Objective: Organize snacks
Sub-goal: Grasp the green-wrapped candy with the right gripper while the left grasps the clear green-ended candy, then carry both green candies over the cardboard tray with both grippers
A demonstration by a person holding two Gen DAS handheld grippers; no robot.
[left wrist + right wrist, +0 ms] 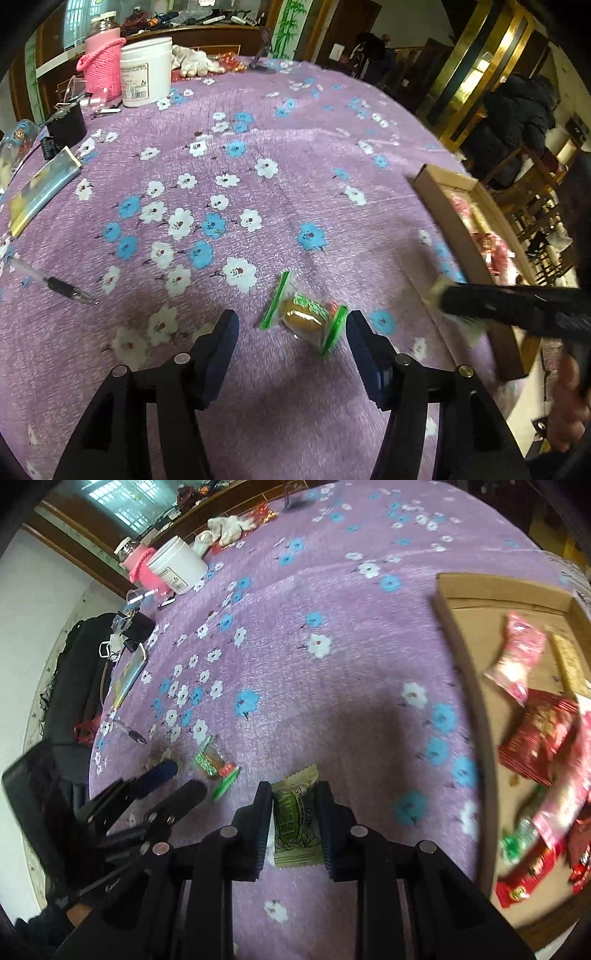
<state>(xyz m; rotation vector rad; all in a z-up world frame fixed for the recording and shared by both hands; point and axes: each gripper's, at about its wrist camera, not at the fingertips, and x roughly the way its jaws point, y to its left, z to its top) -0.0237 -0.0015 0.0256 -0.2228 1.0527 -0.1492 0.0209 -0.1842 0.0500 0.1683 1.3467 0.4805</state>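
Note:
A small snack in a clear wrapper with green ends (306,317) lies on the purple flowered cloth (295,166), between the fingertips of my left gripper (291,319) and close to the right finger. The pads do not touch it, so that gripper is open. In the right wrist view the same snack (216,766) lies just beyond the left gripper (184,777). My right gripper (294,788) is shut on an olive-green snack packet (295,819), held above the cloth. From the left wrist view, the right gripper (454,299) is a blurred dark bar beside the cardboard box (461,221).
The shallow cardboard box (458,635) at the right holds several red, pink and green snack packets (535,731). A pen (62,286) lies at the left. A white tub (146,72), a pink-covered bottle (101,62) and white gloves (194,61) stand at the far edge.

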